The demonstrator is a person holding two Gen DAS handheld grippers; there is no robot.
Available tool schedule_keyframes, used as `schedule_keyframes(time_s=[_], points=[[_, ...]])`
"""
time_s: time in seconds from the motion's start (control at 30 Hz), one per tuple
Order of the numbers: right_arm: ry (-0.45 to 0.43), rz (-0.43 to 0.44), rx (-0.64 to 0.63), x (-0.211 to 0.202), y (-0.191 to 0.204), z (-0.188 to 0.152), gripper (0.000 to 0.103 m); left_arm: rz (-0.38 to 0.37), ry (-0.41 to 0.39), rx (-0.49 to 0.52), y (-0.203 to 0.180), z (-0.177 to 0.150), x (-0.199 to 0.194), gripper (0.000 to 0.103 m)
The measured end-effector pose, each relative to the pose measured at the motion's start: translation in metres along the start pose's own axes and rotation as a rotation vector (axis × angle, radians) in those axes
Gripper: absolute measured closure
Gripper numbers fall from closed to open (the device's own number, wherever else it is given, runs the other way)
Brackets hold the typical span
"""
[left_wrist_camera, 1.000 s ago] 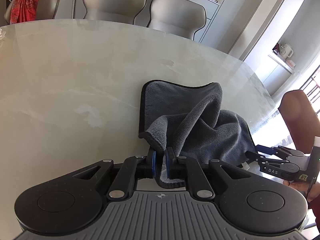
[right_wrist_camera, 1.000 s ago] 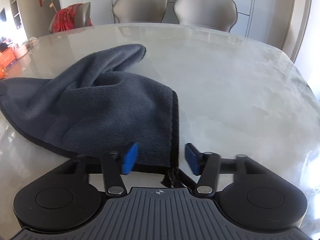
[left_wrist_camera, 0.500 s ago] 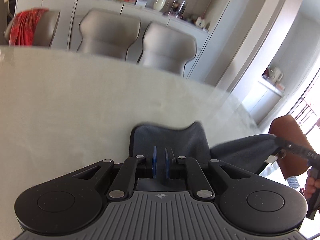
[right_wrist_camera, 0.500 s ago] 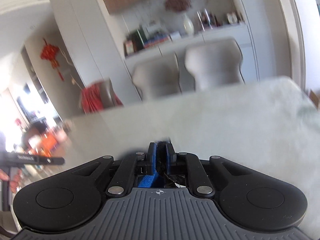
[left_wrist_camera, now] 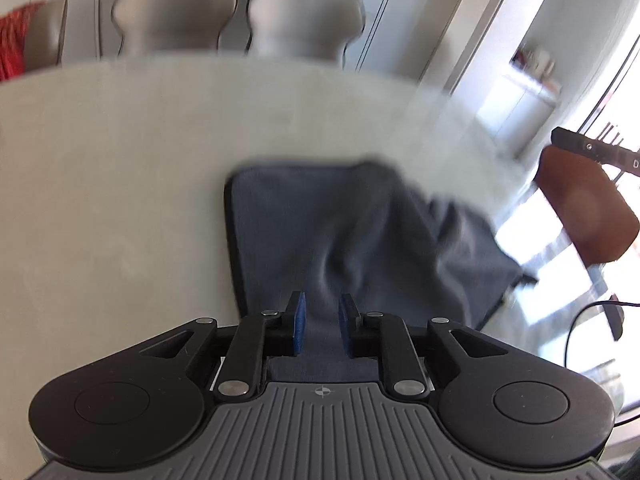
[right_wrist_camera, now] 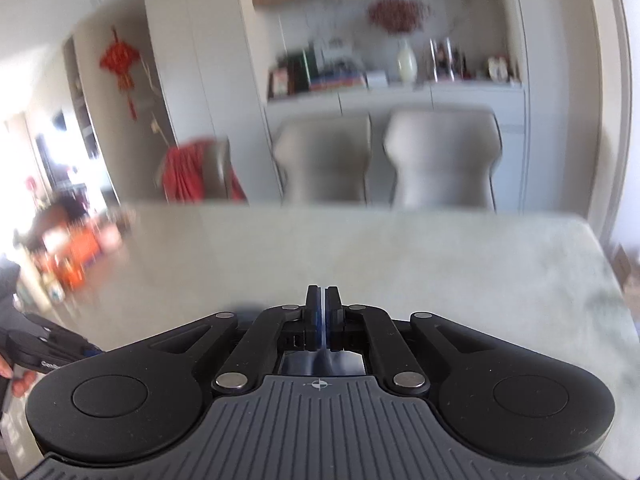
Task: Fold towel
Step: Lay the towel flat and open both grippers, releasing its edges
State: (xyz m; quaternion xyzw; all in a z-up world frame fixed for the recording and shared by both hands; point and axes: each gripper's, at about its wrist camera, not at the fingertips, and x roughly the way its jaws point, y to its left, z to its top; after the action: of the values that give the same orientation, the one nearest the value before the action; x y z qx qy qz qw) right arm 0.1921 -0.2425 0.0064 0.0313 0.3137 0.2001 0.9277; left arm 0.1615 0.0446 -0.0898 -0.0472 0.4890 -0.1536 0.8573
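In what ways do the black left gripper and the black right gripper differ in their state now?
The left gripper holds its blue pads apart, jaws opening; the right gripper has them shut together. The dark grey towel shows between the left gripper's pads; no towel shows at the right gripper's pads, which point over the pale table. Both are black with blue pads.

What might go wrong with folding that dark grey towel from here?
The left gripper is opening its jaws over the rumpled dark grey fleece towel, so the fold may settle crooked. Its right corner lies near the edge of the pale marble table and might slip off. The right gripper is shut with no cloth plainly in it; it may hold nothing.
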Motion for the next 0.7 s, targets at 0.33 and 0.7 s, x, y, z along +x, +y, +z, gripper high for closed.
schedule_keyframes(time_s=[0.33, 0.7], points=[[0.222, -0.171, 0.072, 0.038, -0.036, -0.075, 0.074, -0.01, 0.054, -0.081, 0.012, -0.027, 0.028, 0.06], [0.267, -0.257, 0.022, 0.052, -0.047, -0.099, 0.061, 0.106, 0.053, -0.088, -0.004, -0.027, 0.033, 0.056]])
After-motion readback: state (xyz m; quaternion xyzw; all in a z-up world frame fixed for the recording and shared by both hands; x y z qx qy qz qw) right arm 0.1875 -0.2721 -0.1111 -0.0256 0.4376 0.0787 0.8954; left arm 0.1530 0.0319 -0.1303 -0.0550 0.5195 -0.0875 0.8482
